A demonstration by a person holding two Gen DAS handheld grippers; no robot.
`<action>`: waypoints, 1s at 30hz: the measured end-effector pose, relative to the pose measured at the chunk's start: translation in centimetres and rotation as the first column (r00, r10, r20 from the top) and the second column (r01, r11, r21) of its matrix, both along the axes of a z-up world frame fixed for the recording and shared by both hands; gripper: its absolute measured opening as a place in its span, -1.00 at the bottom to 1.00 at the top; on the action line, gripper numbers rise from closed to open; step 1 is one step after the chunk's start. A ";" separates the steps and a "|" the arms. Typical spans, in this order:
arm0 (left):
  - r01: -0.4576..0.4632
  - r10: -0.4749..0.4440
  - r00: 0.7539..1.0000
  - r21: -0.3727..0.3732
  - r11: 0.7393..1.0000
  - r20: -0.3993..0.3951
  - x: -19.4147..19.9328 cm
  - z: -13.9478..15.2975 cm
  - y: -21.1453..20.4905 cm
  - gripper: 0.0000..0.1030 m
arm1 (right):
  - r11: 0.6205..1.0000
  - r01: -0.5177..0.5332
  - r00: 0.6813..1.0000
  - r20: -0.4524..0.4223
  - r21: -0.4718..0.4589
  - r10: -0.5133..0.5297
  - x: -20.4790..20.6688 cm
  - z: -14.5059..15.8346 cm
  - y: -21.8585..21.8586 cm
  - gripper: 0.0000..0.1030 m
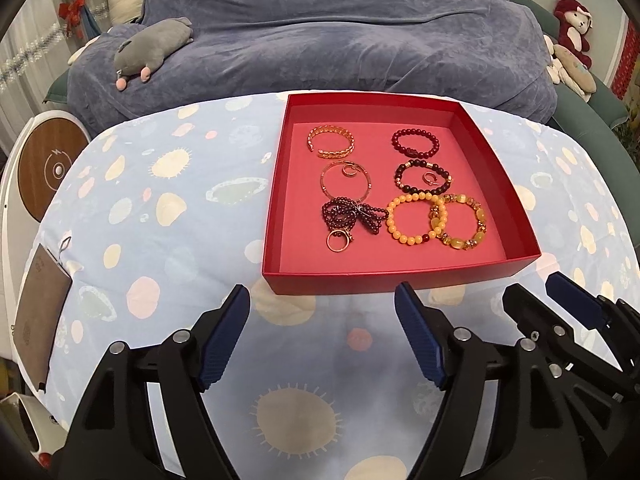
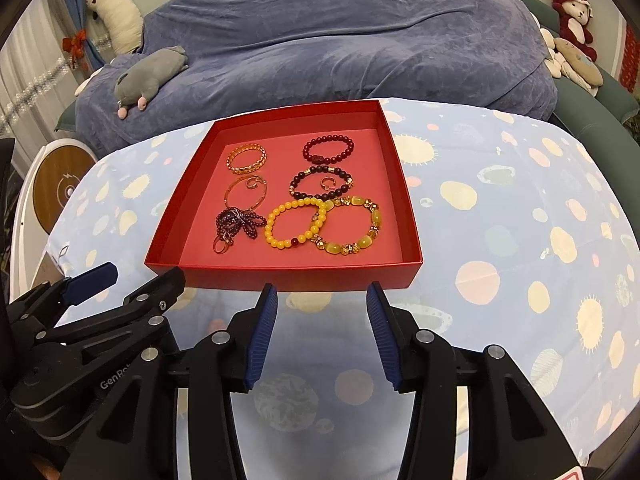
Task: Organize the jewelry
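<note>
Table under a pale blue spotted cloth

The table (image 1: 168, 216) fills the middle of both views; a red tray (image 1: 400, 280) lies on it at centre, right of centre in the left-wrist view, and a brown pouch (image 1: 40, 316) lies at its left edge.

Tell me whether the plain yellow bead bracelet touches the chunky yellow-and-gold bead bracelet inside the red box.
Touching. The right wrist view shows the plain yellow bead bracelet overlapping the chunky yellow-and-gold bead bracelet.

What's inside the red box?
The red box holds beaded bracelets like the yellow bracelet, a gold cuff, a thin gold bangle, small rings and a dark bead tangle. Whatever is under the tangle is hidden.
</note>
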State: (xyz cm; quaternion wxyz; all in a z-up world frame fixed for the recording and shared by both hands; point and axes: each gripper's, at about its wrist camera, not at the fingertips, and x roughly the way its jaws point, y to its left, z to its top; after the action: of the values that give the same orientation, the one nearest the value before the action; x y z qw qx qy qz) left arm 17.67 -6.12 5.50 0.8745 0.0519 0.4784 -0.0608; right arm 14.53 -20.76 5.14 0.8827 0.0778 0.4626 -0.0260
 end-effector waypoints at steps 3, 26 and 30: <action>-0.001 0.001 1.000 0.008 1.000 0.003 -0.3 0.1 0.0 0.45 | 1.000 -0.005 1.000 0.003 -0.025 0.005 -0.3 0.2 0.2 -0.10; -0.056 0.056 0.998 0.000 0.998 0.032 -1.2 1.0 1.0 0.60 | 0.998 0.060 0.998 0.027 -0.012 -0.060 -1.4 1.3 -1.0 0.60; -0.062 0.061 0.997 0.006 0.998 0.048 -1.3 1.2 1.1 0.75 | 0.998 0.065 0.998 0.021 -0.004 -0.065 -1.5 1.4 -1.2 0.64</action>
State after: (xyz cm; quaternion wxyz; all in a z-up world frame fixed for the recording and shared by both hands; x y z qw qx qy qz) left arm 16.35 -5.04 6.69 0.8869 0.0418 0.4590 -0.0308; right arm 13.01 -22.00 6.55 0.8864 0.0909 0.4505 -0.0549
